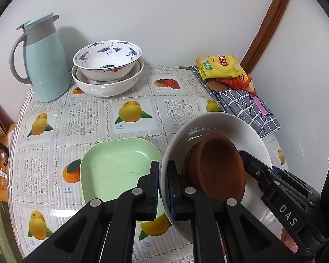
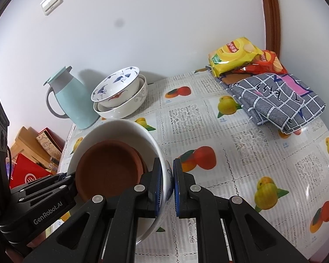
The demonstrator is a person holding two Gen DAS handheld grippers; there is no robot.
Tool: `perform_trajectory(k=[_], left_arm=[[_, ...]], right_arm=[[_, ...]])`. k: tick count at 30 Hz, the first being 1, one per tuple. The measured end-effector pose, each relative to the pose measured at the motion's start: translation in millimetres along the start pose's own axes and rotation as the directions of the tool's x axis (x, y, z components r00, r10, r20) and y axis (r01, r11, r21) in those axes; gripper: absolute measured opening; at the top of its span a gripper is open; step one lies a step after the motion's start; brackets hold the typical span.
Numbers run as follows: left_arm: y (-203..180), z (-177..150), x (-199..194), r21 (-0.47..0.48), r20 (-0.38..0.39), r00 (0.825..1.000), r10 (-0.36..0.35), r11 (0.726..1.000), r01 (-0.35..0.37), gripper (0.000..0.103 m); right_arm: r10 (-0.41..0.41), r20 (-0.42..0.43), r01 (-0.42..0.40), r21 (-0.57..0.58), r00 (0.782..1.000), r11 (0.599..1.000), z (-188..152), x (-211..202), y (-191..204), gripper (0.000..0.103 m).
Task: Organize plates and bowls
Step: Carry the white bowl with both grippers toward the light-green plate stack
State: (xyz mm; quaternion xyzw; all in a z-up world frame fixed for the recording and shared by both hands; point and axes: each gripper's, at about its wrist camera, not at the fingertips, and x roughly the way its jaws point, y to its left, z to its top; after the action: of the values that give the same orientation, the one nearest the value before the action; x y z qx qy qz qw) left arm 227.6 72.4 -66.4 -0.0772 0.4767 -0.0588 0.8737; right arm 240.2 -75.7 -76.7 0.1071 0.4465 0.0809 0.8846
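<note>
Both grippers clamp opposite rim edges of one white bowl [image 1: 219,127]: the left gripper [image 1: 163,188] on its near-left wall, the right gripper [image 2: 170,184] on its right wall. A brown saucer [image 1: 219,164] lies tilted inside. The bowl hangs above the fruit-print tablecloth [image 2: 230,153], beside a green plate [image 1: 118,166]; stacked patterned bowls [image 1: 107,65] stand near a teal jug [image 1: 43,61].

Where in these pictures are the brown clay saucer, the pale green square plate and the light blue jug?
Brown clay saucer [image 1: 219,166]: left wrist view, its inner floor.
Pale green square plate [image 1: 116,166]: left wrist view, its flat middle.
Light blue jug [image 2: 74,103]: right wrist view, its body.
</note>
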Motion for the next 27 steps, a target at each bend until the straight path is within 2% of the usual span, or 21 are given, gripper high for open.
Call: perform_trajectory(k=[27], left_arm=[[28.2,-3.6,12.4,-0.042,-0.025,0.999,0.020,0.999,-0.022,0.008]], right_arm=[[0.021,-0.041,-0.022,-0.024,0.999,0.999,-5.0,28.2,17.7,0.010]])
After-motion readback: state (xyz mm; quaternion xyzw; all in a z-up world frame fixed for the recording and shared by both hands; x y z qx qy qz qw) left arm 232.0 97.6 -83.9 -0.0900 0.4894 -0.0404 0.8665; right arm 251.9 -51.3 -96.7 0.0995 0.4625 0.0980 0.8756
